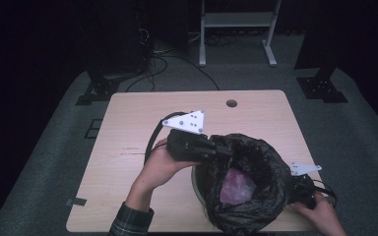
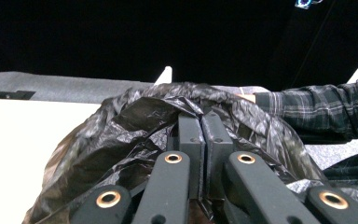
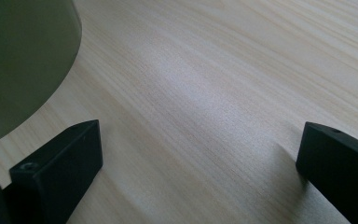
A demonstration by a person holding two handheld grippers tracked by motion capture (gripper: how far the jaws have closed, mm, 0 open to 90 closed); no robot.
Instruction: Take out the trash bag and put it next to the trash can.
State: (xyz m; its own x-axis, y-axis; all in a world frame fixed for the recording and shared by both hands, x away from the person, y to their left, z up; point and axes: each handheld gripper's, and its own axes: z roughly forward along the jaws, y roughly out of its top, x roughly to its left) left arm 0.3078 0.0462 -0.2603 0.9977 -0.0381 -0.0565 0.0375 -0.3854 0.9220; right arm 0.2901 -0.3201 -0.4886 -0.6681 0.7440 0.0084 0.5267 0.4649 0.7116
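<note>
Left claw [image 2: 200,135] pinched on black bag [image 1: 256,162] rim, right claw [image 3: 200,172] wide over bare table [image 3: 214,70].

Wooden table [image 1: 128,147] with round hole [image 1: 232,103]; grey carpet [image 1: 354,137]

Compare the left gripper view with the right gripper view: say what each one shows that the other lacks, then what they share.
Left gripper view alone: the left gripper with its jaws closed on the rim of a crinkled black bag, and a plaid sleeve beyond it.

Right gripper view alone: the right gripper with its jaws wide apart over bare wood, nothing between them, and the curved pale wall of a bin at the upper left.

Both: the light wooden table.
</note>
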